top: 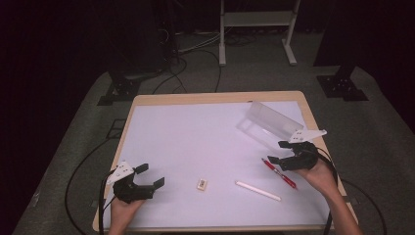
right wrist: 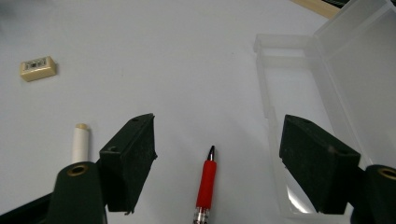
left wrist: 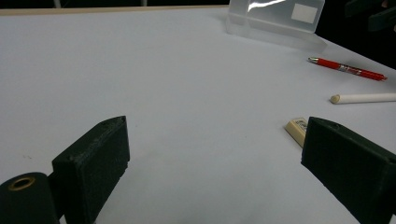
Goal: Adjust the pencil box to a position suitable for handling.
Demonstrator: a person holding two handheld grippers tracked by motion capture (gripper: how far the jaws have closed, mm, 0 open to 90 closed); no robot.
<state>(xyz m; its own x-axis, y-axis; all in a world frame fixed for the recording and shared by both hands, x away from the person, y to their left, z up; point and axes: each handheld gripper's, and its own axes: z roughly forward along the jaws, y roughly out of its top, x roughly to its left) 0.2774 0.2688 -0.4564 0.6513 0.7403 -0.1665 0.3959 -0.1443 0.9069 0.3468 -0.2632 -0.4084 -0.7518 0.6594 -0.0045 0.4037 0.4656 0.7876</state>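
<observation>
Red pen lies on the white table beneath the right gripper — jaws wide, holding nothing; the clear case sits just beyond; left gripper — also wide — rests near an eraser.

Both grippers wide apart, empty

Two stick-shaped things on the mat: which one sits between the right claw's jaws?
The red pen: its tip lies between the open jaws of the right claw. The white stick lies outside them, toward the eraser.
</observation>
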